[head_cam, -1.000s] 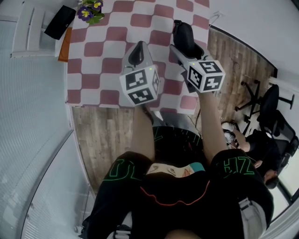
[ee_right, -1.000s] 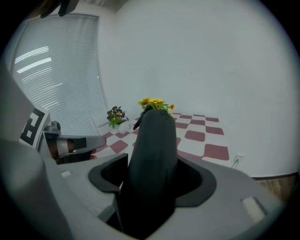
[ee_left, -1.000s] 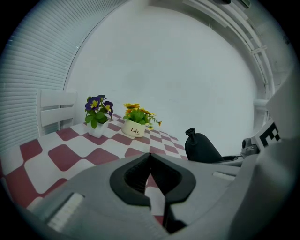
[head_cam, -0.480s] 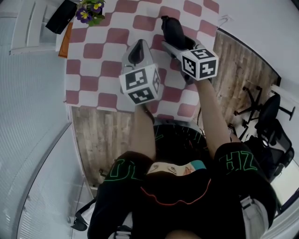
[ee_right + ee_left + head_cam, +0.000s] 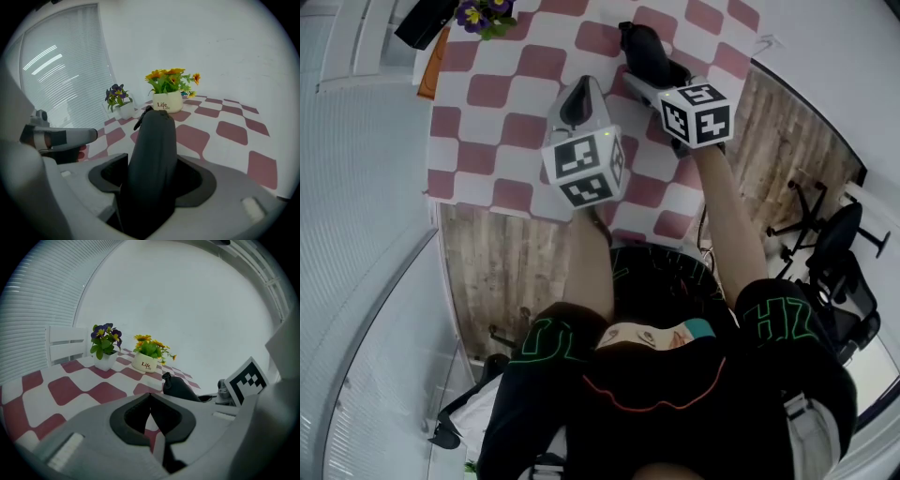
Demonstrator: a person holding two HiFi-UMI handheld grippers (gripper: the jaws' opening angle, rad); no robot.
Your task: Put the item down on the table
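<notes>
The head view looks steeply down from high above the person and both tongs, onto the red-and-white checked tabletop (image 5: 478,122) ahead of them. The left gripper view rides close behind the left tongs (image 5: 150,401), low over that tabletop, facing the white wall. The right gripper view sits equally close behind the right tongs (image 5: 152,165), faces the same way, and the long black item (image 5: 154,136) they clamp fills its middle. Both gripper views share the white pot of yellow flowers (image 5: 145,364) and the white pot of purple flowers (image 5: 104,361), which stand far ahead of the tongs.

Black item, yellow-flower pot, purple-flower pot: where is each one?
black item (image 5: 152,159), right gripper view, middle of its body.
yellow-flower pot (image 5: 169,101), right gripper view, front of the white pot.
purple-flower pot (image 5: 105,363), left gripper view, side of the white pot.
</notes>
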